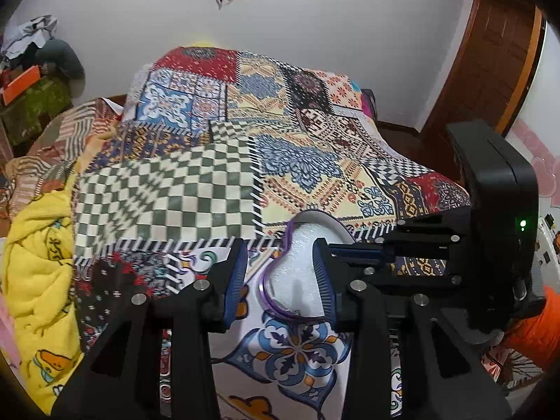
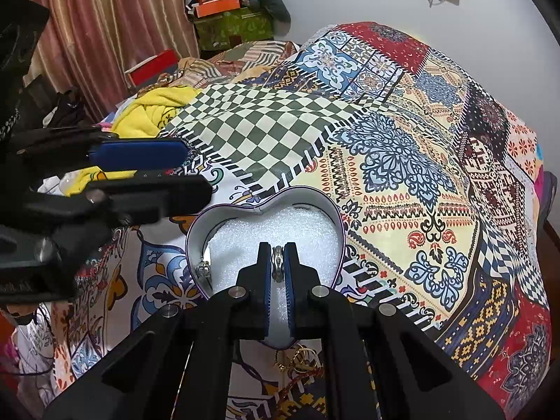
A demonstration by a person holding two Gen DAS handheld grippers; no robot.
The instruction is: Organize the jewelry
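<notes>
A heart-shaped tin (image 2: 336, 225) with a purple rim and white foam lining lies on the patterned bedspread. My right gripper (image 2: 279, 262) is shut on a silver ring (image 2: 278, 260) and hangs over the foam. A second small silver piece (image 2: 204, 268) leans against the tin's left inner wall. Loose gold jewelry (image 2: 301, 358) lies on the cloth just in front of the tin. My left gripper (image 1: 280, 276) stands open, its fingers astride the tin's left edge (image 1: 271, 280), holding nothing. In the right wrist view the left gripper (image 2: 168, 171) reaches in from the left beside the tin.
A colourful patchwork bedspread (image 1: 297, 133) covers the bed. A yellow towel (image 1: 38, 262) is bunched at its left side. Boxes and clothes (image 2: 224, 14) pile up by the curtain. A wooden door (image 1: 497, 56) stands at the right.
</notes>
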